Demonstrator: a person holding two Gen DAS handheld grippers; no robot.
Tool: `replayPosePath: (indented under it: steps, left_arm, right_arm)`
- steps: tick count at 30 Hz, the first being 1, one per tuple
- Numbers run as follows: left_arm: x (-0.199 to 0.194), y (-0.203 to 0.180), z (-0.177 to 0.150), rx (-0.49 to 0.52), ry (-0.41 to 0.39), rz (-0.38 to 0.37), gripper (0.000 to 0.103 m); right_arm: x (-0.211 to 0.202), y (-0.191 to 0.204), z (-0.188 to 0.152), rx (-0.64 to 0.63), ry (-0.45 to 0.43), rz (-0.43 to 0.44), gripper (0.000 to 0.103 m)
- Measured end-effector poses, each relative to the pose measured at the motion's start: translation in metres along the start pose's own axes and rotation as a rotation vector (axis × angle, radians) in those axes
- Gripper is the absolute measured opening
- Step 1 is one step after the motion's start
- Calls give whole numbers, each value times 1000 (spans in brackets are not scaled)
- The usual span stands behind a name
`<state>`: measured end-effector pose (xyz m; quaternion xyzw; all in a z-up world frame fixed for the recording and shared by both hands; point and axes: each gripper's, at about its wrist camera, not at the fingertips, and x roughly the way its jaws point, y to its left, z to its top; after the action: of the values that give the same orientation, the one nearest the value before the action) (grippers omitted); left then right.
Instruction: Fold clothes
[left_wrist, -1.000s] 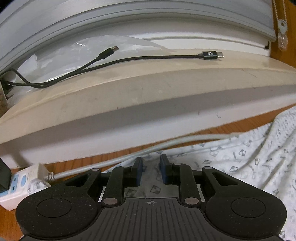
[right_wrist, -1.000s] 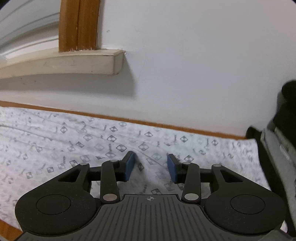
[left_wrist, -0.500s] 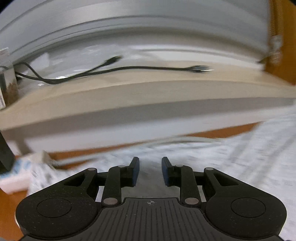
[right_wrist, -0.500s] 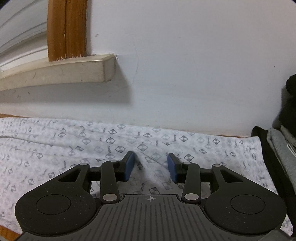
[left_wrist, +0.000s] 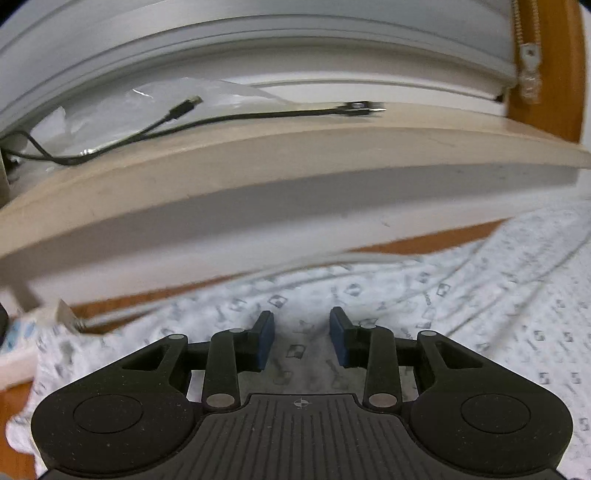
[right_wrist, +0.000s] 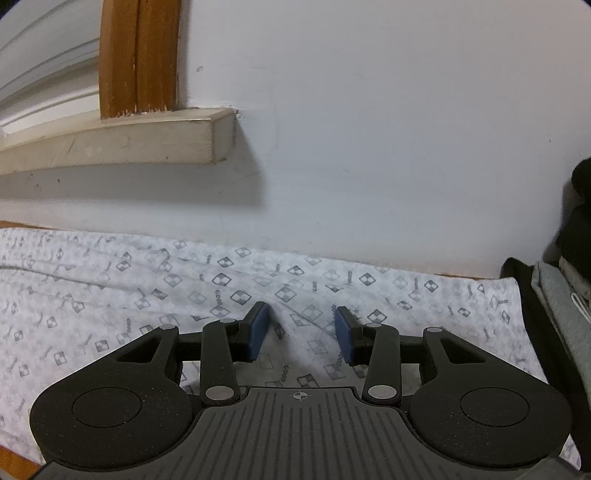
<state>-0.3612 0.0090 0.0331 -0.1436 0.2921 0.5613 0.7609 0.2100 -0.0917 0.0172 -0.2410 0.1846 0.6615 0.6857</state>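
A white garment with a small grey diamond print (left_wrist: 461, 314) lies spread on a wooden table and reaches the wall; it also shows in the right wrist view (right_wrist: 147, 295). My left gripper (left_wrist: 301, 332) is open just above the cloth, with nothing between its blue pads. My right gripper (right_wrist: 301, 332) is open too, low over the cloth near its right end, where a crease runs between the pads.
A beige windowsill (left_wrist: 258, 177) overhangs the table, with a black USB cable (left_wrist: 221, 118) and clear plastic on it. A white power strip (left_wrist: 18, 343) and grey cord (left_wrist: 295, 264) lie at left. Dark and grey folded clothes (right_wrist: 561, 314) are stacked at right.
My left gripper has opened wider and let go of the cloth, and moved right over the garment. My right gripper stays open and has shifted slightly.
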Motion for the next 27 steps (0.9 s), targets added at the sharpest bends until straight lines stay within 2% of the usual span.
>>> replayPosePath:
  steps: [3, 6, 8, 10, 11, 14, 16, 21, 27]
  left_arm:
    - [8, -8, 6, 46, -5, 73, 38]
    - [0, -6, 13, 5, 22, 87, 39]
    - [-15, -2, 17, -46, 26, 85, 44]
    - [-45, 3, 15, -64, -20, 77, 60]
    - [-60, 7, 10, -69, -28, 79, 62]
    - [-106, 19, -7, -83, -52, 84, 64]
    - [-136, 28, -19, -91, -65, 90, 73]
    - [-198, 69, -75, -104, -21, 159, 73]
    - [-256, 113, -136, -198, 4, 223, 73]
  right_arm:
    - [3, 4, 2, -28, -5, -7, 42]
    - [0, 9, 1, -74, -11, -18, 47]
    - [-11, 11, 1, -77, 2, 0, 48]
    - [-27, 22, -1, -87, 0, 52, 48]
    - [-35, 28, -3, -92, -3, 83, 48]
    - [-56, 73, -2, -143, -20, 189, 48]
    - [-68, 108, -2, -177, -31, 267, 48]
    - [-92, 208, -8, -229, -45, 472, 48]
    - [-133, 315, -4, -336, -54, 633, 48]
